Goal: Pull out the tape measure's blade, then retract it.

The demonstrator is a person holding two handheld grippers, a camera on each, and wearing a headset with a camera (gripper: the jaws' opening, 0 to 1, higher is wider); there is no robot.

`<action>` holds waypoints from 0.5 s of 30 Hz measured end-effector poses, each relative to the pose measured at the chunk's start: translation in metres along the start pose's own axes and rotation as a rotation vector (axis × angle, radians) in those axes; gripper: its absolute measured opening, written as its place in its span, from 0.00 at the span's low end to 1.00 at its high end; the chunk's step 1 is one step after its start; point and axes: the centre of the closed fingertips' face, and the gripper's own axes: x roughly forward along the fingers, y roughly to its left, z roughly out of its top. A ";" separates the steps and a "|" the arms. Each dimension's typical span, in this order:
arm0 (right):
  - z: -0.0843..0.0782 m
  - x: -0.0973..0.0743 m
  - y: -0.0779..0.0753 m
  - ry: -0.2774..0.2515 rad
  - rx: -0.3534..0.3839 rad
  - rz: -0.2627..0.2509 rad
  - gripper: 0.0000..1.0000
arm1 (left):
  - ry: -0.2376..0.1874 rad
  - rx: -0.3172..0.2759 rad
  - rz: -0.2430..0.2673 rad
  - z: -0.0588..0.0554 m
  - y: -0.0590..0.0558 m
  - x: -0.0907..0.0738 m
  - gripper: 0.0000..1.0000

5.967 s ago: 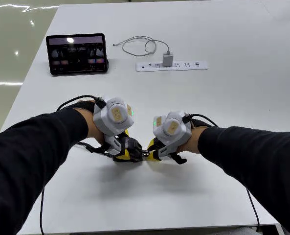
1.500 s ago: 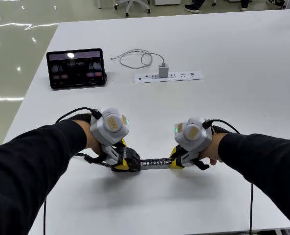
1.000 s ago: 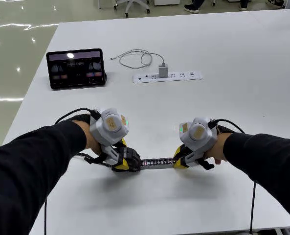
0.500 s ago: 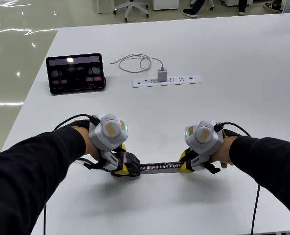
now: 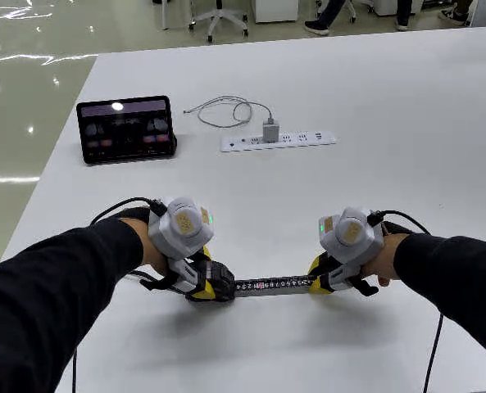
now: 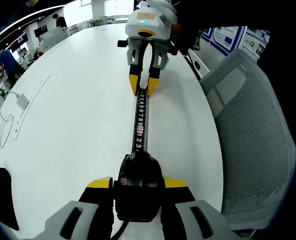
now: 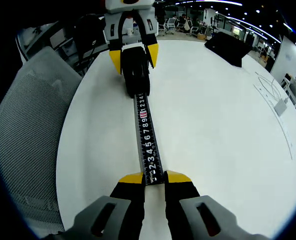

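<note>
— Where are we with the tape measure?

— Partway through the pull, I'd judge. My left gripper (image 5: 208, 281) is clamped around the black-and-yellow case (image 6: 139, 187). It rests on the white table (image 5: 390, 123), nearer me than the power strip (image 5: 279, 140) and a little to its left. My right gripper (image 7: 155, 177) is pinched on the end of the blade (image 7: 147, 140), nearer me and right of the strip. Retracting is all left to do.

— Anything legible?

— Only the blade's numerals: 1 through 9, a red-boxed mark, then 1, 2, 3 at the case mouth. No brand I can read.
</note>
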 end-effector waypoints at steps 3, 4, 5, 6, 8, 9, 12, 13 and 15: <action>-0.004 -0.003 -0.002 -0.003 0.007 -0.003 0.10 | -0.009 -0.001 0.004 0.000 0.000 0.000 0.32; -0.005 -0.004 -0.001 -0.001 0.009 -0.003 0.10 | -0.011 -0.002 0.005 0.000 0.000 0.000 0.32; -0.006 -0.004 -0.001 0.000 0.007 -0.004 0.10 | -0.012 -0.004 0.006 0.000 0.000 0.000 0.32; -0.007 -0.005 -0.001 0.000 0.006 -0.005 0.10 | -0.011 -0.006 0.005 0.000 0.000 0.000 0.32; -0.009 -0.006 -0.001 0.003 0.003 -0.005 0.10 | -0.010 -0.012 0.002 0.000 0.000 0.000 0.32; -0.010 -0.007 -0.001 0.003 0.005 -0.006 0.10 | -0.012 -0.014 0.002 0.000 0.000 0.000 0.32; -0.012 -0.009 -0.002 0.003 0.010 -0.007 0.10 | -0.015 -0.014 0.001 0.000 0.000 0.000 0.32; -0.012 -0.009 -0.002 0.004 0.011 -0.007 0.10 | -0.017 -0.015 0.001 0.000 0.000 0.000 0.32; -0.013 -0.010 -0.002 0.005 0.011 -0.007 0.10 | -0.019 -0.017 0.000 0.001 0.000 0.000 0.32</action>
